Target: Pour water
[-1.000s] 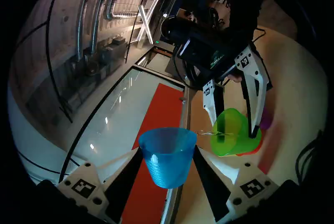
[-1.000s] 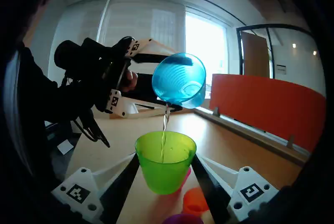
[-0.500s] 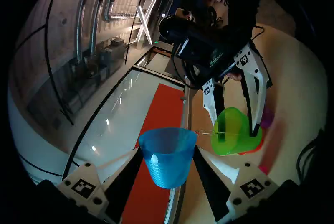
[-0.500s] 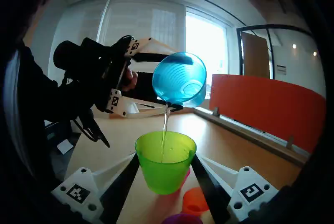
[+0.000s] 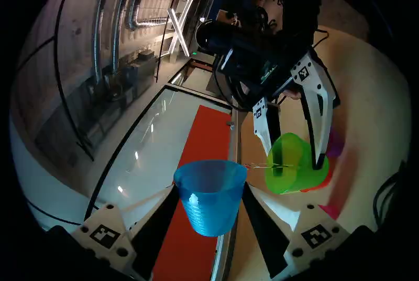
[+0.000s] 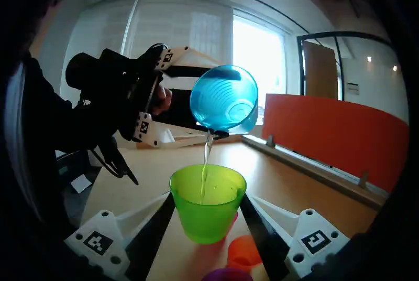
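Holds a blue cup (image 5: 210, 197) in the left gripper (image 5: 210, 191), with the 2 fingers pressed on its 2 sides and open just as wide as the cup. Tips the blue cup far over, up in the air, with its mouth turned down and to the side. Lets a thin line of water (image 6: 206, 158) run from the low edge of the blue cup straight down into a green cup (image 6: 208, 207). Holds the green cup upright in the right gripper (image 6: 208, 202), right under the blue cup, with both fingers squeezing its sides and no gap left. Cannot tell how full the green cup is. In the right gripper view, shows a hand (image 6: 161, 100) behind the left gripper, wrapped round its handle. Shows a small orange cup (image 6: 243, 252) and a purple cup (image 6: 228, 276) low down, just beside and below the green cup; cannot tell if touching it. Shows a pale wooden table (image 6: 293, 186) under all of it, with a long red wall panel (image 6: 340, 134) along its far side and a bright window (image 6: 256, 55) behind the blue cup. In the left gripper view, shows the right gripper farther off, closed on the green cup, with the thin water line reaching the rim of the green cup.
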`<state>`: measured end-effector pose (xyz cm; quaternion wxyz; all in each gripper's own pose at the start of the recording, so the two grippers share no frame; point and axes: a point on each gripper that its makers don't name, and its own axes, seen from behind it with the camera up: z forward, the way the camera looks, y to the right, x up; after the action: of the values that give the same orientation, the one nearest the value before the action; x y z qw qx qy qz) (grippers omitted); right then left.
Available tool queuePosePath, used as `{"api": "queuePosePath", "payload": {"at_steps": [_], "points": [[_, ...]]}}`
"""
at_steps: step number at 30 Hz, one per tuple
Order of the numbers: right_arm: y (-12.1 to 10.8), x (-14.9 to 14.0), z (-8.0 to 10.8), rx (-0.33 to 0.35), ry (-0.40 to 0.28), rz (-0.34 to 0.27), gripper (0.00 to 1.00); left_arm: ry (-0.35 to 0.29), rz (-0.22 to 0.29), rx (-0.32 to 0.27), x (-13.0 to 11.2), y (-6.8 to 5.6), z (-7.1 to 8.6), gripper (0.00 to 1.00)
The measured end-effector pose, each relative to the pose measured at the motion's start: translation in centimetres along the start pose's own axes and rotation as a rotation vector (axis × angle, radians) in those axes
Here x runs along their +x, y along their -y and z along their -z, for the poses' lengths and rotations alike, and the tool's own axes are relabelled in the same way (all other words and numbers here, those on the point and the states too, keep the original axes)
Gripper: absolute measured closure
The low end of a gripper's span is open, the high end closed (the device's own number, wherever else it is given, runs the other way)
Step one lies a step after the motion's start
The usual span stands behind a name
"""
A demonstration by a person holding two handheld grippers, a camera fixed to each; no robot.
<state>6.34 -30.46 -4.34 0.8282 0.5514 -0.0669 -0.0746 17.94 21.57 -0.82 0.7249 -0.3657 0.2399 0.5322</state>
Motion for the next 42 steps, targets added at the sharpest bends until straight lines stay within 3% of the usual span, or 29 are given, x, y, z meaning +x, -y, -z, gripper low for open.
{"api": "queuePosePath", "payload": {"at_steps": [42], "points": [[0.16, -0.01, -0.08, -0.002, 0.001, 0.005, 0.12, 0.013, -0.094, 0.002, 0.24, -0.06, 0.22, 0.17]]}}
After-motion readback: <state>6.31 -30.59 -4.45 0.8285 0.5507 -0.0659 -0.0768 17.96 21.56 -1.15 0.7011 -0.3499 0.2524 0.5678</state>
